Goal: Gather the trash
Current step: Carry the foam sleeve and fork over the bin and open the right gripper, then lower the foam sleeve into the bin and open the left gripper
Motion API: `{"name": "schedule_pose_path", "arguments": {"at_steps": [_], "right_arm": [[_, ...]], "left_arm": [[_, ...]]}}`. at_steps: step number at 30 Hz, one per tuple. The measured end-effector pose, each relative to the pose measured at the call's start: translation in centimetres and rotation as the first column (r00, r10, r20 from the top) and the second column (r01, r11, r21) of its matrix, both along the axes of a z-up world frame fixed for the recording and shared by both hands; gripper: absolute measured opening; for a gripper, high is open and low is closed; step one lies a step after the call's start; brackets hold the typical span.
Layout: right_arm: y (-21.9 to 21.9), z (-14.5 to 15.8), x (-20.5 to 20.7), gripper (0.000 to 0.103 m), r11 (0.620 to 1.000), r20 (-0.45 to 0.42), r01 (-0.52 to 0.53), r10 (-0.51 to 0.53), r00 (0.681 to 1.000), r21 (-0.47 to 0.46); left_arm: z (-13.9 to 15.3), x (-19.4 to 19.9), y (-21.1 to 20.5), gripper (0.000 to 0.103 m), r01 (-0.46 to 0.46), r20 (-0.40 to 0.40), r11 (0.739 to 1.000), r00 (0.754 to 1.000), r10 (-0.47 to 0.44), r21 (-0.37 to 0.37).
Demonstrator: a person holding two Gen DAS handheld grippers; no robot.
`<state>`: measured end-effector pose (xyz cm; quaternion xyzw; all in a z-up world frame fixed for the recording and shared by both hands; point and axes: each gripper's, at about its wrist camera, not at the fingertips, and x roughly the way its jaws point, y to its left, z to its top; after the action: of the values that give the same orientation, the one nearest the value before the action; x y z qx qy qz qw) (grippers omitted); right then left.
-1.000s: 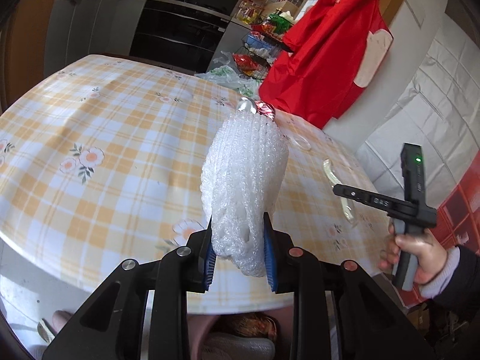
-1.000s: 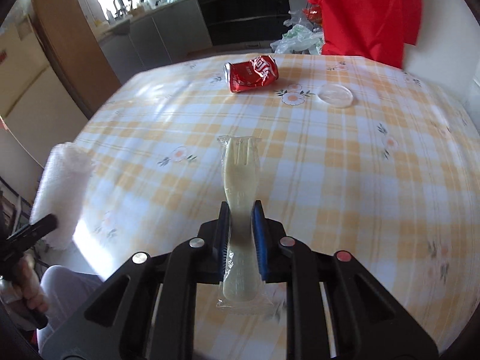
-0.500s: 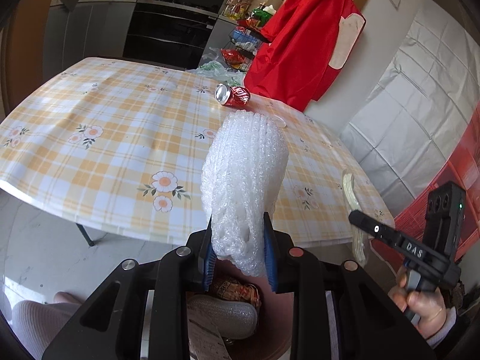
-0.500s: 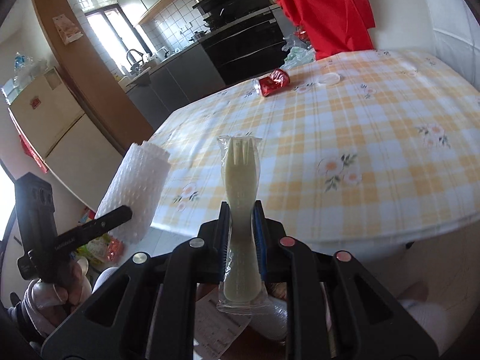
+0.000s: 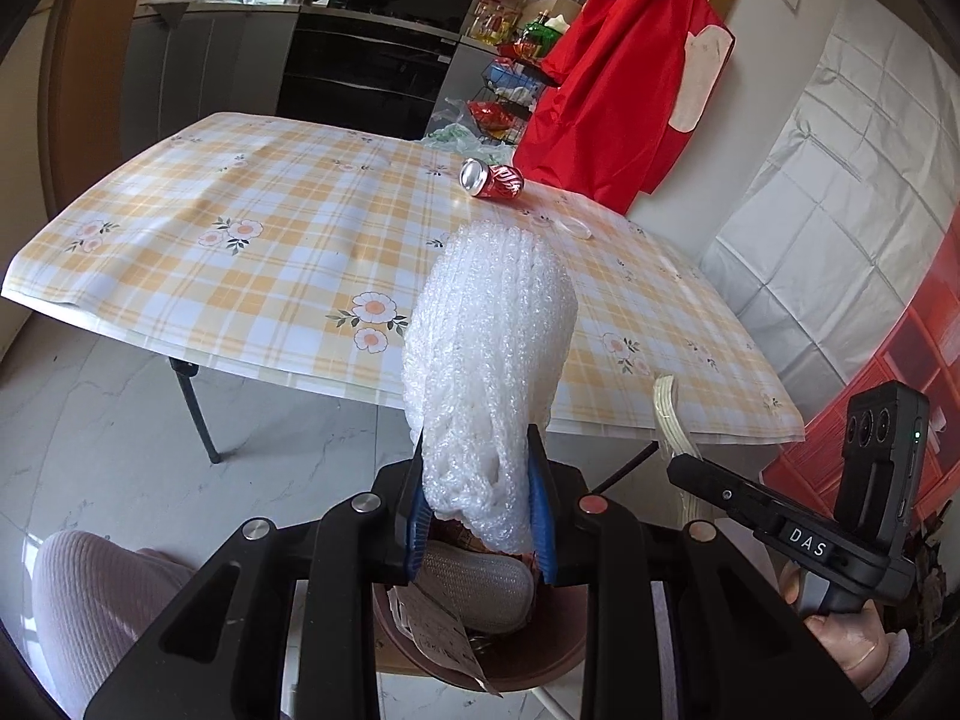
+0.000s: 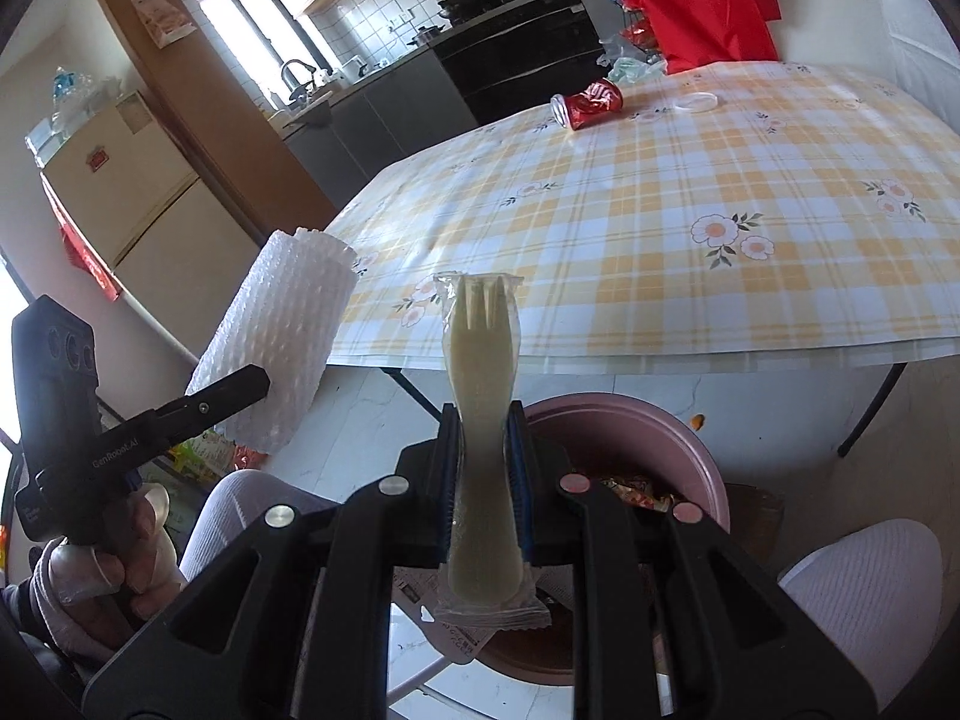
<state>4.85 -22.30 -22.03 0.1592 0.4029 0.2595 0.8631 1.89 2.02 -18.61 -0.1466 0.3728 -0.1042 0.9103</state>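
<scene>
My left gripper [image 5: 480, 510] is shut on a white foam net sleeve [image 5: 489, 360], held off the table's near edge above a pink trash bin [image 5: 540, 654]. The sleeve also shows in the right wrist view [image 6: 282, 336]. My right gripper [image 6: 483, 480] is shut on a wrapped plastic fork [image 6: 480, 408], held over the same pink bin [image 6: 678, 438], which holds wrappers and paper. A crushed red soda can [image 5: 492, 180] and a clear plastic lid [image 5: 573, 228] lie on the far side of the checked table [image 5: 270, 240].
A red garment [image 5: 618, 90] hangs by the wall behind the table. Kitchen counters and an oven [image 5: 372, 78] stand at the back. Black table legs [image 5: 192, 408] stand on the tiled floor. The person's knees [image 6: 864, 600] flank the bin.
Both grippers have drawn back from over the table and come down past its near edge, each still holding its item. The bin has come into view beneath them.
</scene>
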Motion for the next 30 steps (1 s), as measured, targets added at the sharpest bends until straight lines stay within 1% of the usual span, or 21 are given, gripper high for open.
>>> {"name": "schedule_pose_path", "arguments": {"at_steps": [6,10,12,14,15,16,17,18,20,21,23,26,30], "right_arm": [[-0.1,0.9,-1.1,0.019,1.000,0.032,0.002,-0.002,1.000,-0.008],[-0.2,0.6,-1.0,0.029,1.000,0.032,0.008,-0.008,0.999,-0.009],[0.0,0.3,-0.8,0.030,1.000,0.028,0.006,-0.006,1.000,-0.013],[0.1,0.1,-0.7,0.035,1.000,0.028,0.009,-0.008,1.000,-0.024],[0.1,-0.1,-0.7,0.035,1.000,0.027,0.010,-0.009,1.000,-0.028],[0.1,-0.2,-0.6,0.038,0.999,0.024,0.016,-0.015,1.000,-0.036],[0.1,-0.4,-0.5,0.047,0.999,0.021,0.023,-0.023,1.000,-0.043],[0.0,-0.5,-0.4,0.052,0.998,0.022,0.035,-0.034,0.999,-0.046],[-0.3,-0.5,-0.4,0.074,0.996,0.031,0.066,-0.064,0.997,-0.053],[-0.5,-0.5,-0.4,0.078,0.995,0.040,0.085,-0.083,0.996,-0.060],[-0.9,-0.2,-0.5,0.093,0.988,0.066,0.132,-0.128,0.990,-0.074],[-2.0,0.0,-0.5,0.097,0.975,0.101,0.209,-0.201,0.974,-0.076],[-3.2,-0.3,0.0,0.097,0.957,0.097,0.279,-0.272,0.958,-0.078]], "left_arm": [[0.4,-1.2,-0.2,0.028,0.001,0.028,1.000,1.000,-0.001,0.006],[0.1,-1.4,0.0,0.028,-0.006,0.026,1.000,1.000,0.006,0.003],[-0.3,-1.3,0.1,0.028,-0.009,0.019,1.000,1.000,0.009,0.003],[-0.6,-1.1,0.0,0.028,-0.007,0.010,1.000,1.000,0.007,0.005],[-0.9,-1.0,0.1,0.028,-0.006,0.000,1.000,1.000,0.006,0.006],[-1.1,-0.9,0.1,0.028,-0.006,-0.007,1.000,1.000,0.006,0.008],[-1.3,-0.8,0.1,0.028,-0.006,-0.013,1.000,1.000,0.006,0.007],[-1.6,-0.6,0.1,0.028,-0.004,-0.021,1.000,1.000,0.004,0.006],[-2.0,-0.5,-0.1,0.028,0.001,-0.033,1.000,0.999,-0.001,0.008],[-2.2,-0.4,-0.2,0.028,0.008,-0.040,1.000,0.999,-0.008,0.010],[-2.6,-0.2,-0.4,0.029,0.018,-0.051,1.000,0.999,-0.017,0.014],[-3.2,0.0,-0.6,0.029,0.030,-0.076,0.999,0.997,-0.028,0.016],[-3.8,0.2,-0.9,0.030,0.040,-0.099,0.999,0.994,-0.038,0.021]]}}
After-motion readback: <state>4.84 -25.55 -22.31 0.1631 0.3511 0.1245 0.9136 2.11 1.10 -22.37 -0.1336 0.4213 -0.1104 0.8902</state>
